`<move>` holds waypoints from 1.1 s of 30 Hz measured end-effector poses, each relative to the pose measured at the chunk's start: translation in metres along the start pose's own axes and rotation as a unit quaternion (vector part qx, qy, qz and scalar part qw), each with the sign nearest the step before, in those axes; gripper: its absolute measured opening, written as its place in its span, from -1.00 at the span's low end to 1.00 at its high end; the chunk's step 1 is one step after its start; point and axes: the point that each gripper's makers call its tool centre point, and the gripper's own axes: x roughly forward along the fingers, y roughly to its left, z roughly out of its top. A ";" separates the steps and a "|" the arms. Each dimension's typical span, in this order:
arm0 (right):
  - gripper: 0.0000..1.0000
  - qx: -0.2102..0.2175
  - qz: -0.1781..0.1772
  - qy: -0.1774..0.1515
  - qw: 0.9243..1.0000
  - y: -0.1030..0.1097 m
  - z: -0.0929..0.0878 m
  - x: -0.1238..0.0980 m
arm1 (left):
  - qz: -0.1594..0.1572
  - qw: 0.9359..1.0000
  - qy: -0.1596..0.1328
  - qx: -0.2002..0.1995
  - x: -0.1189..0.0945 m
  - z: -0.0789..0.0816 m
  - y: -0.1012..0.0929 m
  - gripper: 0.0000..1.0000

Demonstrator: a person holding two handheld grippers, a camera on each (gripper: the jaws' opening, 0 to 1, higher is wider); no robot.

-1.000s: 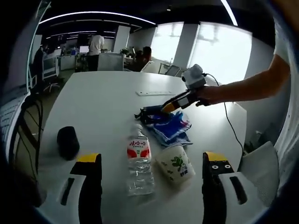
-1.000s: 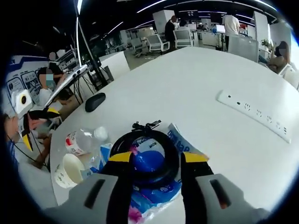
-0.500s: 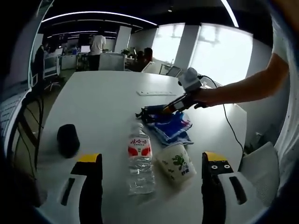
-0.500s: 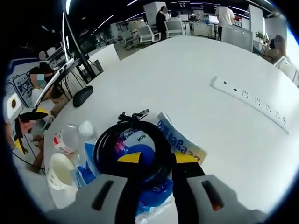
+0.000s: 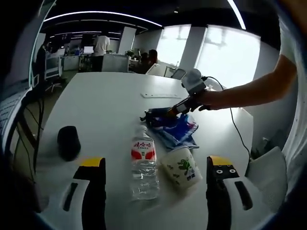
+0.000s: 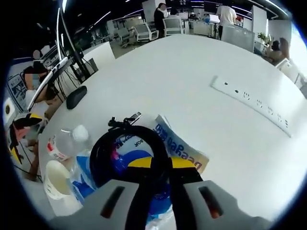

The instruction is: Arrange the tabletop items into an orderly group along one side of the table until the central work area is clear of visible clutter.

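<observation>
Black coiled cable [image 6: 125, 152] clamped in right claw [image 6: 154, 163] atop blue packet [image 6: 178, 143], likely for carrying aside; left claw [image 5: 151, 167] spread wide, bottle [image 5: 143, 163] and cup [image 5: 181, 168] at twelve o'clock.

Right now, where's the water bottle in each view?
Left gripper view: water bottle low centre, lying between the jaws, left of the paper cup.
Right gripper view: water bottle lower left, cap toward the black cable coil.
Shared landmark: the cup beside it.
</observation>
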 end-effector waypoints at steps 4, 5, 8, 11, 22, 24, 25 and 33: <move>-0.85 0.004 -0.012 -0.001 1.000 -0.001 0.001 0.001 | -0.001 1.000 -0.001 0.001 0.000 0.001 -0.001 0.77; -0.86 0.004 -0.013 -0.003 1.000 0.000 0.001 0.001 | -0.002 1.000 -0.003 0.000 0.000 0.001 -0.001 0.77; -0.97 0.020 -0.017 -0.024 0.999 -0.001 0.008 -0.003 | -0.002 1.000 0.000 0.001 0.000 0.000 -0.001 0.77; -0.97 0.004 -0.016 -0.015 1.000 0.003 0.006 -0.005 | -0.004 1.000 -0.001 0.000 0.000 0.001 -0.002 0.76; -1.00 0.038 -0.018 -0.036 0.998 0.011 0.007 -0.018 | -0.006 1.000 0.000 0.003 0.002 0.003 -0.004 0.75; -1.00 0.034 -0.016 -0.038 0.999 0.014 0.007 -0.020 | -0.007 1.000 0.001 0.002 0.003 0.002 -0.004 0.75; -1.00 0.032 -0.015 -0.040 0.999 0.016 0.008 -0.021 | -0.008 1.000 0.002 0.003 0.003 0.002 -0.005 0.75; -1.00 0.017 -0.006 -0.051 0.999 0.022 0.012 -0.028 | -0.014 1.000 -0.001 0.004 0.005 0.004 -0.009 0.74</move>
